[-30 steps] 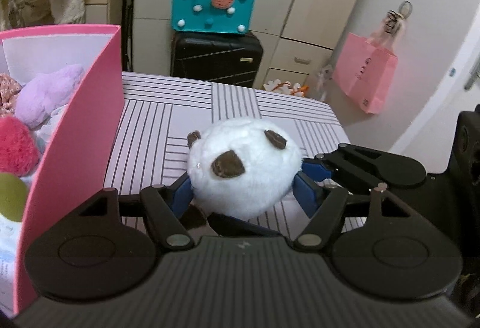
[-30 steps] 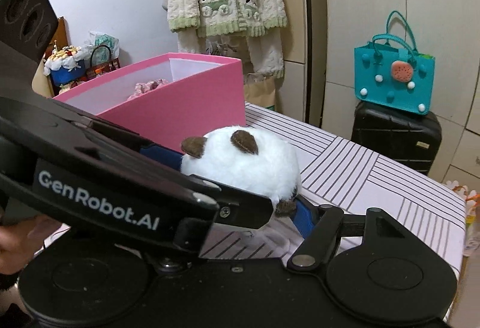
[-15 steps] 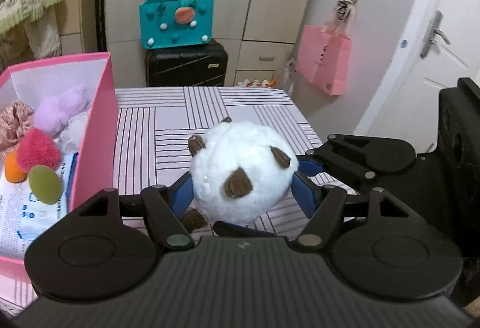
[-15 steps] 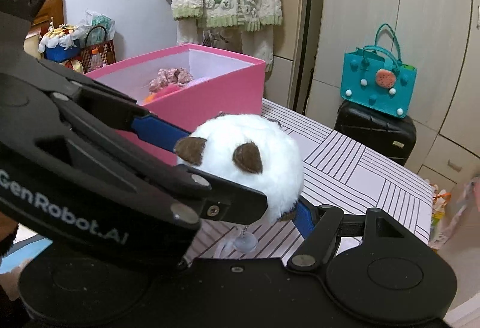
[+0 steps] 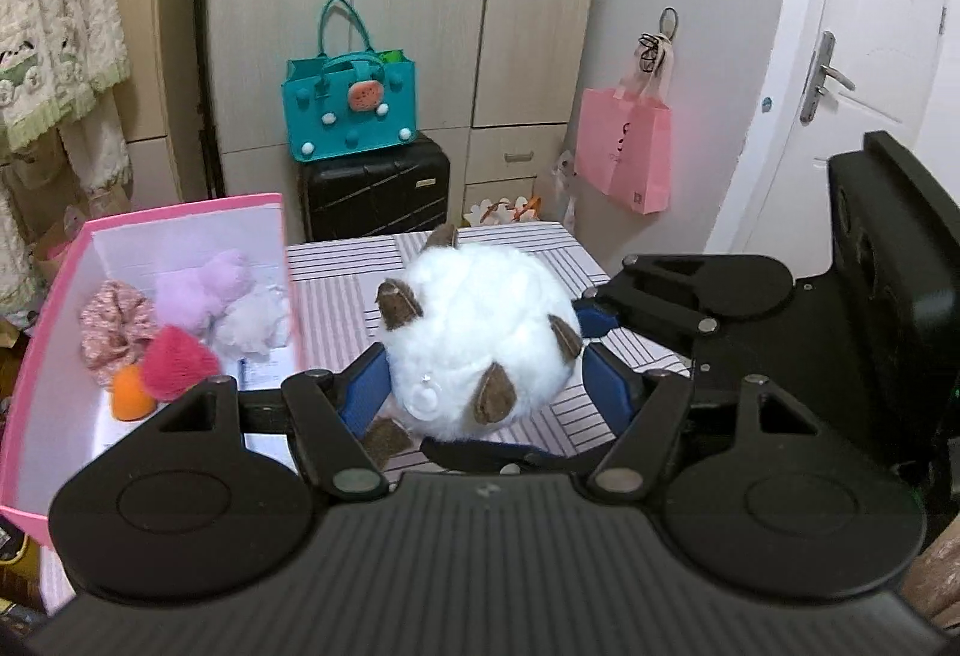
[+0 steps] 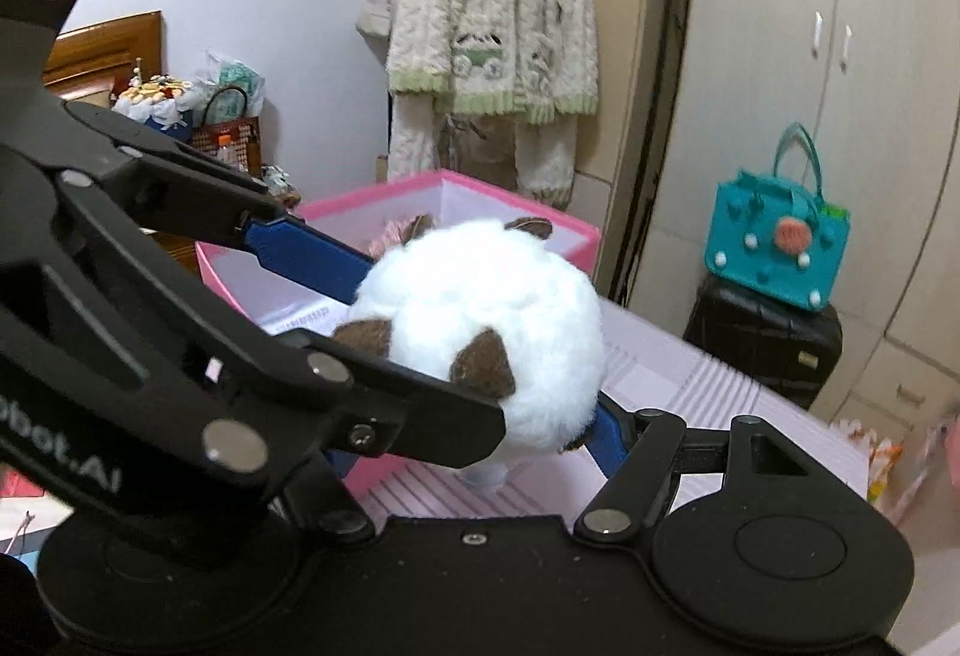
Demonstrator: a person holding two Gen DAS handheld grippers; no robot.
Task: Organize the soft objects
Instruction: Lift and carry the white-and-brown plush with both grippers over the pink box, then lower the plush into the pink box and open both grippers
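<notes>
Left wrist view: a round white plush ball (image 5: 480, 338) with small brown felt patches sits between the blue pads of the left tool (image 5: 483, 377), which is clamped on its two sides. The right tool (image 5: 591, 323) comes in from the right, its black linkage crossing in front, and one blue pad presses the ball's right flank. The ball hangs above the striped counter (image 5: 336, 296), clear of its surface.

To the left on the counter stands an open pink box (image 5: 36, 356) with white inner walls. Inside it lie a lilac plush (image 5: 204, 284), a pale fluffy piece (image 5: 255, 323), a floral scrunchie (image 5: 111, 323), a deep pink pompom (image 5: 177, 365) and an orange sponge (image 5: 132, 401), close together on a printed sheet.

Far behind, a teal felt bag (image 5: 351, 116) rests on a black suitcase (image 5: 375, 191) before the wardrobe, and a pink paper bag (image 5: 624, 149) hangs on the wall to the right.

Right wrist view: the same ball (image 6: 480, 332) fills the middle, held by the right tool (image 6: 492, 392), with only its right-hand pad showing, at the ball's lower right. The left tool (image 6: 336, 320) reaches in from the left, one blue finger (image 6: 306, 254) lying against the ball's upper left. The pink box (image 6: 576, 236) stands just behind the ball, and a knitted cream cardigan (image 6: 498, 8) hangs on the far wall.
</notes>
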